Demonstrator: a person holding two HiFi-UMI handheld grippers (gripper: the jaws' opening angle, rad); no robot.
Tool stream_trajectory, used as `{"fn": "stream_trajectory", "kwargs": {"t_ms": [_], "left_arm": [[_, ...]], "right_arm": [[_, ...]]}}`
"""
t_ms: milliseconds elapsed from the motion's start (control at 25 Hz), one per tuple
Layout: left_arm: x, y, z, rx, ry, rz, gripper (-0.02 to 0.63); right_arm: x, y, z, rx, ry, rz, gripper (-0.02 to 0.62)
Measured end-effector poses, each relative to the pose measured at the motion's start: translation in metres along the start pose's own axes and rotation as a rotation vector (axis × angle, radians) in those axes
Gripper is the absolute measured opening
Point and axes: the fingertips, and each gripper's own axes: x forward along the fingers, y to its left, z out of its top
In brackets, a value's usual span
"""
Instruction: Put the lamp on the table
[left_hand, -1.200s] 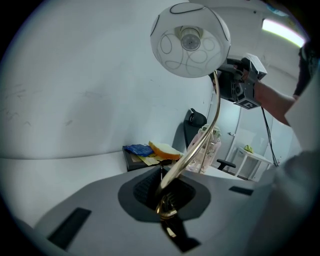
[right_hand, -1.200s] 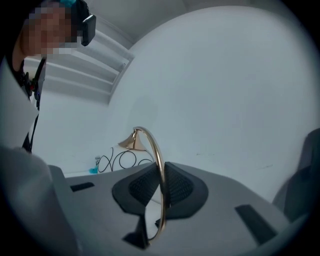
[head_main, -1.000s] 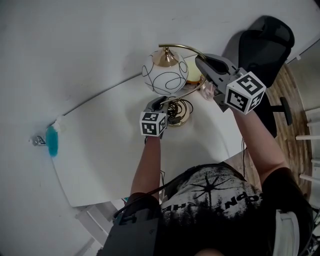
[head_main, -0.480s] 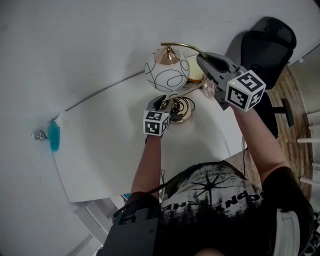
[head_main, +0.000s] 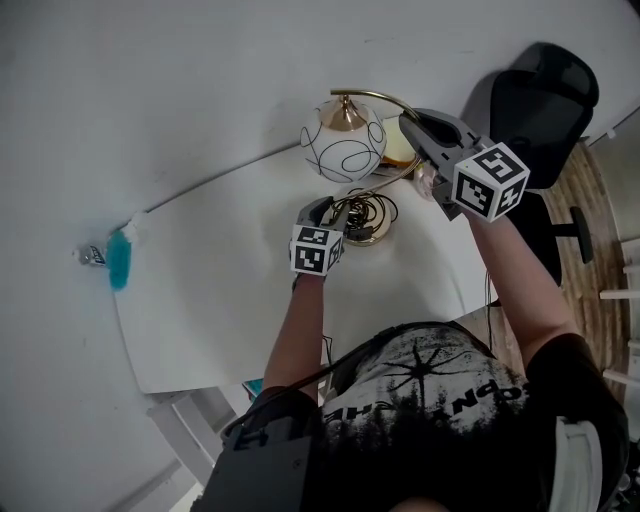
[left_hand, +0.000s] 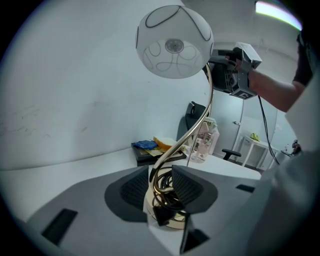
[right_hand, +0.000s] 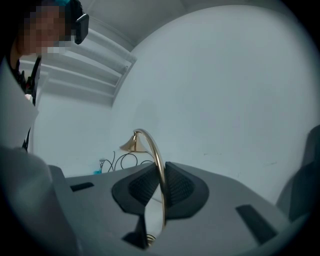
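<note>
Lamp (head_main: 343, 152) stood on the white table (head_main: 220, 290), freed at its foot.
Left gripper (left_hand: 161, 186) jaws, clamped a second ago, have just been opened wide; the golden stem (left_hand: 187, 136) is left loose between them, above the round base (left_hand: 173, 221) and coiled black cord (head_main: 378, 208). Higher on that curved stem, right gripper (right_hand: 161, 187) pads are pressed shut. The globe shade (left_hand: 174, 42) is traced with black loops.

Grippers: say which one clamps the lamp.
The right gripper: its jaws pinch the lamp at its brass stem. The left gripper has just been opening; its jaws stand apart around the stem's foot.
</note>
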Motion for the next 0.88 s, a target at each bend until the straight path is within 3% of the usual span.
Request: {"fn": "stream_trajectory", "kwargs": {"t_ms": [400, 600, 760, 880], "left_arm": [[-0.039, -0.004, -0.024, -0.041, -0.028, 0.033, 0.132], [-0.061, -0.008, -0.046, -0.079, -0.057, 0.019, 0.064], [-0.071, -0.013, -0.041, -0.169, -0.087, 0.001, 0.035], [-0.081, -0.016, -0.041, -0.167, -0.099, 0.008, 0.018]], "right_arm": [[-0.012, 0.029, -0.004, -0.037, -0.028, 0.031, 0.041], [-0.024, 0.060, -0.013, -0.076, -0.049, 0.040, 0.043], [-0.024, 0.064, -0.013, -0.080, -0.044, 0.053, 0.043], [-0.027, 0.072, -0.014, -0.094, -0.047, 0.058, 0.043]]}}
